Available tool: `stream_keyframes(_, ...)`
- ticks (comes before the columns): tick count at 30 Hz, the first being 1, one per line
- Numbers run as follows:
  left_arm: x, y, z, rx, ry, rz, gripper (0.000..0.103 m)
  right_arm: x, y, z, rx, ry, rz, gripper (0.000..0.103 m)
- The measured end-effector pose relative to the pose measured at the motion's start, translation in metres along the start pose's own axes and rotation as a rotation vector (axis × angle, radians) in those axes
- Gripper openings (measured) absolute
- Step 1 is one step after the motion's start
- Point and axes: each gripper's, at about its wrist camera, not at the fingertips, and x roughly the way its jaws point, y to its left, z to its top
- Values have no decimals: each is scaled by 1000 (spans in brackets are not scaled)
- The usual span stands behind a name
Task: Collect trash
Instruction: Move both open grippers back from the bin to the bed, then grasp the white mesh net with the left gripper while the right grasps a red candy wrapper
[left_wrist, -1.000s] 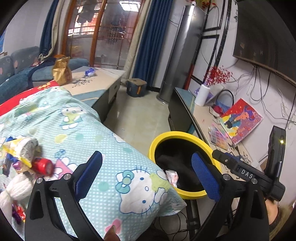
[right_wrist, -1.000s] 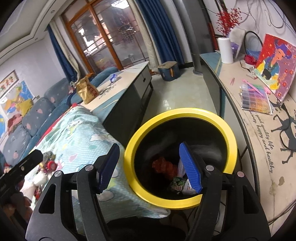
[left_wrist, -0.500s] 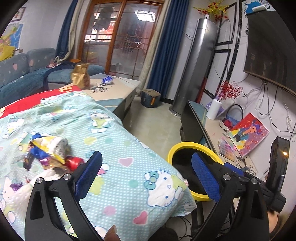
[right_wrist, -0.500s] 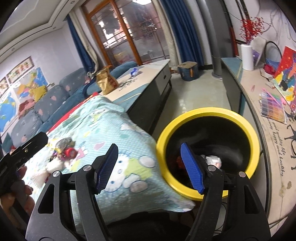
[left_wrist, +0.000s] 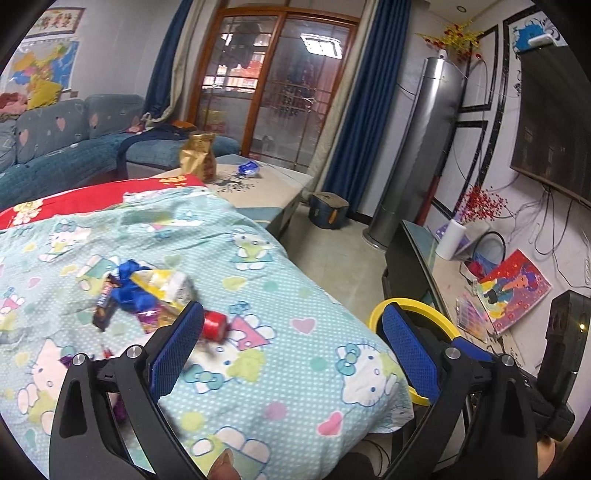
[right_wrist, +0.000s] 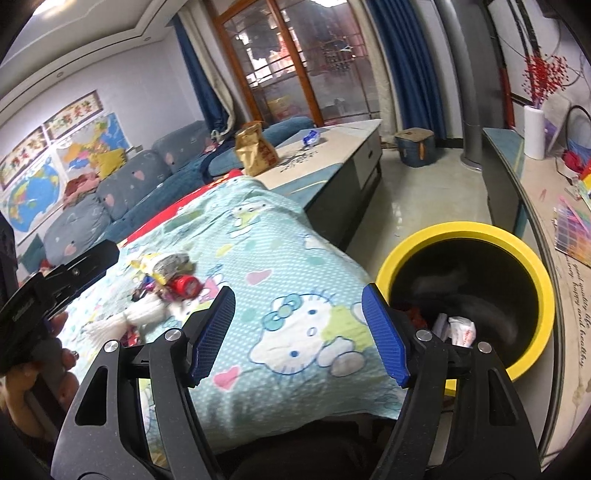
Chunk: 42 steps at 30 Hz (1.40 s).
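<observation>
- Left wrist view: your left gripper (left_wrist: 291, 347) is spread wide, nothing between the blue pads (left_wrist: 173, 350), hanging over the Hello Kitty bedsheet (left_wrist: 295, 369).
- The trash pile (left_wrist: 144, 295) lies on the sheet just beyond the left pad: yellow wrapper, blue plastic, dark candy-bar wrapper, purple foil.
- A small red can (left_wrist: 215, 325) sits at the near edge of that pile, right beside the left pad's tip.
- The yellow-rimmed bin (left_wrist: 413, 314) is off the bed's corner, mostly hidden behind the right pad.
- Right wrist view: your right gripper (right_wrist: 299, 332) is released too, jaws apart, empty, over the sheet's Hello Kitty print.
- The bin (right_wrist: 532, 269) stands on the floor to the right of the bed, against the low cabinet (right_wrist: 517, 177). White crumpled paper (right_wrist: 460, 328) and something red are inside.
- The trash pile (right_wrist: 166, 271) is on the sheet, up-left of the jaws, well apart from the bin. A white fringed cloth (right_wrist: 129, 317) lies next to it.
- Your left hand (right_wrist: 26, 376) holds the other gripper at the left edge.
</observation>
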Motion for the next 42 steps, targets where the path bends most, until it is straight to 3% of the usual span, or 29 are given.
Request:
stream_keyframes(31, -52, 121, -6, -172, -36, 196, 94, 46, 125, -19, -251, 130, 207, 63)
stream_keyframes(42, -60, 158, -22, -213, 34, 202, 94, 65, 163, -36, -336, 199, 290, 63)
